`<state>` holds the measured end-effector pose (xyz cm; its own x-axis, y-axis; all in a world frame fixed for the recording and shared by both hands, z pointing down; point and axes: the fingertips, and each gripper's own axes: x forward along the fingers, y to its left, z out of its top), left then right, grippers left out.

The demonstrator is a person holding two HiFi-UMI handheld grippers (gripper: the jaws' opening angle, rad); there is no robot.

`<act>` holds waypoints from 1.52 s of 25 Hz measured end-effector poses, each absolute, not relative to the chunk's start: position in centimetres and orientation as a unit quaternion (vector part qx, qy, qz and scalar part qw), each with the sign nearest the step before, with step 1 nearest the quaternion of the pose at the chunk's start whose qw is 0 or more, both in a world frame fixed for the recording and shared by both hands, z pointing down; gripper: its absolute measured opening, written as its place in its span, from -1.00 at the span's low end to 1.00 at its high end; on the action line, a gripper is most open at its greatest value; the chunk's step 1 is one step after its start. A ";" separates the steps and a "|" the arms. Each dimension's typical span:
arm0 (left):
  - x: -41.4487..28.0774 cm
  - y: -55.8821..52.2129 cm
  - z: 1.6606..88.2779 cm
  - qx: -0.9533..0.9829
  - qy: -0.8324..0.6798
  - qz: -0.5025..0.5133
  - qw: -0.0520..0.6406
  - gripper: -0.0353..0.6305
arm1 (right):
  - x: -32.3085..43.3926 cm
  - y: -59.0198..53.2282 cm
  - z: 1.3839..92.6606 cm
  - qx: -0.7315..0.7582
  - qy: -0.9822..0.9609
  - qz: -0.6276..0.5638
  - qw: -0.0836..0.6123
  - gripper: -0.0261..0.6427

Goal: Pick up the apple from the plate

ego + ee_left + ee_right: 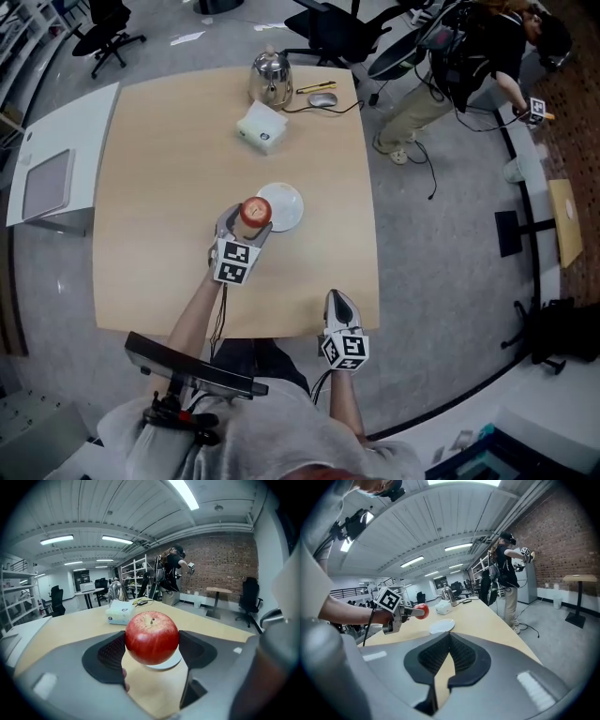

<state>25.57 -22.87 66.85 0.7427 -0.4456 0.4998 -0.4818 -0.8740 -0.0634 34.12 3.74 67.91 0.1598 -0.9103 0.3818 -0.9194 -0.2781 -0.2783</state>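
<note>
First, my right gripper (337, 302), jaws pressed together on nothing, idle at the table (159, 187) edge; next, my left gripper (249, 223) pinching the red apple (152, 637), held in the air, off the white plate (287, 208) just beyond; pick-up seemingly done, next needing only a steady grip.

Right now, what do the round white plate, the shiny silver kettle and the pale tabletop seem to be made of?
Round white plate: probably glazed ceramic, possibly plastic; it looks smooth and evenly white.
Shiny silver kettle: polished metal, likely stainless steel; it shows bright reflections.
Pale tabletop: wood or wood-look laminate; matte, light tan.
</note>
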 end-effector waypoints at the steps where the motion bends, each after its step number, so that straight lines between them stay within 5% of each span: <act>1: 24.9 -22.7 66.5 0.932 -0.253 0.257 0.036 0.24 | 33.7 3.5 67.8 0.758 -0.606 0.242 0.011 -0.90; 38: -8.7 -29.1 63.4 0.832 -0.497 0.221 0.106 0.24 | 12.8 -13.6 66.6 0.581 -0.783 0.207 0.080 -0.90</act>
<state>-8.66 -29.11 63.44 0.4083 -0.7808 0.4729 -0.8743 -0.4834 -0.0433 12.76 -13.55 66.60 -0.3114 -0.8772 0.3653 -0.9432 0.2383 -0.2317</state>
